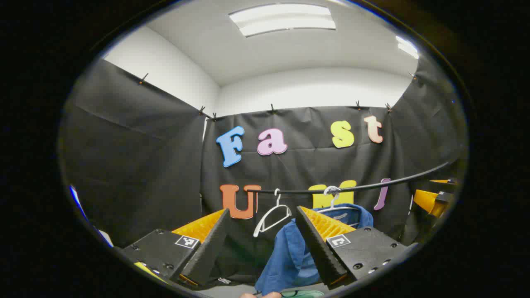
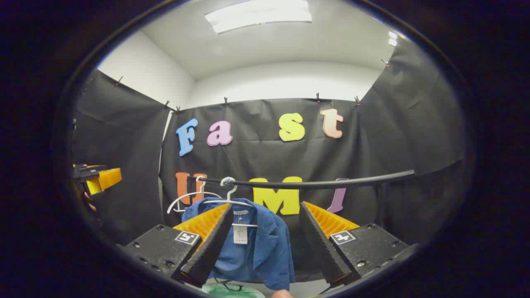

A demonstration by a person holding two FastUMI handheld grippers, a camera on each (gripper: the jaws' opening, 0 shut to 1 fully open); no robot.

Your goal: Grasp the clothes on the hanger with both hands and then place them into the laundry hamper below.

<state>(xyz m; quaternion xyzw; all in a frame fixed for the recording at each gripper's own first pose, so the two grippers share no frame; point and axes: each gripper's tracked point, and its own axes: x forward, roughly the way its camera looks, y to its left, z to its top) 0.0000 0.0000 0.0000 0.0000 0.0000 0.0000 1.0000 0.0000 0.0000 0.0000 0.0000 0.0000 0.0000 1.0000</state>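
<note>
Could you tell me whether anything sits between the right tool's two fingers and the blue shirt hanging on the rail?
Nothing does. In the right gripper view, the right tool is open, short of the blue shirt on its hanger; the gap is bare.

- My left gripper view looks forward between its own fingers (image 1: pixel 215 244), tilted up enough to take in ceiling and booth wall, standing off from the black rail (image 1: pixel 356 187).
- My right gripper view faces the same wall, with the blue shirt (image 2: pixel 256 244) between its fingers (image 2: pixel 209 242).
- Both share the rail, shirt and empty white hanger (image 1: pixel 271 217).
- Each catches the other gripper at its edge: right gripper (image 1: pixel 430 200), left gripper (image 2: pixel 97 179).
</note>
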